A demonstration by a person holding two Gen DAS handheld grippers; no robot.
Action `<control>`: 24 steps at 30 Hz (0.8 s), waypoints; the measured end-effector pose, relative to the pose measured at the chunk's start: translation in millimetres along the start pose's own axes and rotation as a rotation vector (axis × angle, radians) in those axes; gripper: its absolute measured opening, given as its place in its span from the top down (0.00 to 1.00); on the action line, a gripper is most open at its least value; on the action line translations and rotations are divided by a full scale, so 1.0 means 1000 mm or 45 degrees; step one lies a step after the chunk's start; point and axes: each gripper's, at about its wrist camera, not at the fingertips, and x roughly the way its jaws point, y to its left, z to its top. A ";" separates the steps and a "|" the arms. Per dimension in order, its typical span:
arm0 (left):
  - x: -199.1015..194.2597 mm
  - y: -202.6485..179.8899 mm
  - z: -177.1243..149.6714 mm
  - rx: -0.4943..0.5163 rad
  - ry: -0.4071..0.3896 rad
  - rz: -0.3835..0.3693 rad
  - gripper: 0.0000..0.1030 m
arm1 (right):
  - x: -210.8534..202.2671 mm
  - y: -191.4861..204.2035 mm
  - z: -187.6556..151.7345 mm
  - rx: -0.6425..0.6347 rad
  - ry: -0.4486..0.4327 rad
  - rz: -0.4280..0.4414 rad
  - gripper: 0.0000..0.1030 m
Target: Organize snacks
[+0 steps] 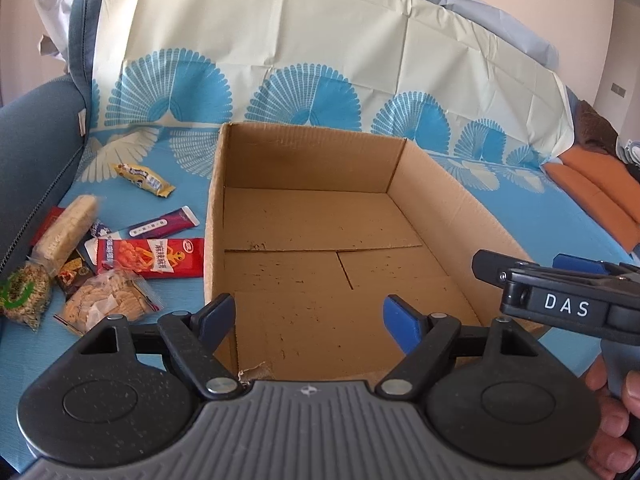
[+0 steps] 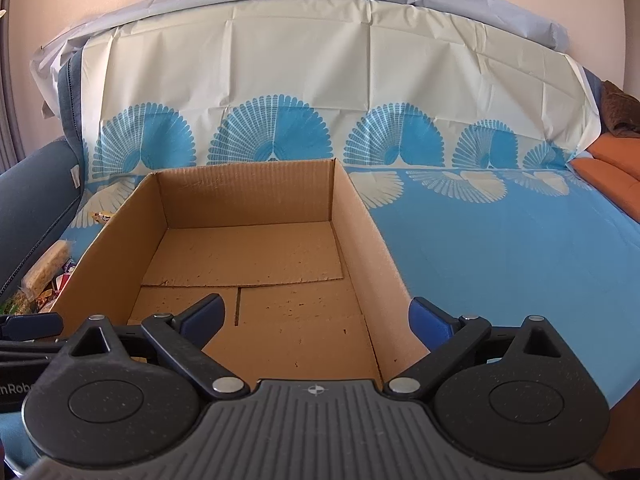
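Both wrist views (2, side by side) look down, close, into cardboard box.

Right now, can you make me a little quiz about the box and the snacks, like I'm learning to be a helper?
1. True or false: the cardboard box already has snacks in it.
2. Which side of the box do the snacks lie on in the left wrist view? A) left B) right C) behind it
3. Fill the gap: the red snack packet lies flat on the ____ cloth.

Key
1. False. Only its bare brown bottom shows.
2. A. The pile sits to its left, with the yellow packet farthest back.
3. Blue.

Extra: the left gripper and right gripper are both open and hold nothing.
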 end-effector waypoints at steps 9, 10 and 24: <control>-0.005 0.009 0.004 -0.059 -0.055 0.087 0.17 | -0.001 0.001 0.000 -0.004 0.015 -0.016 0.04; -0.004 0.011 0.004 -0.077 -0.040 0.083 0.17 | -0.001 0.000 0.000 -0.005 0.012 -0.016 0.04; -0.018 0.015 0.001 -0.059 -0.080 -0.017 0.23 | -0.007 0.015 0.003 -0.027 -0.013 -0.024 0.09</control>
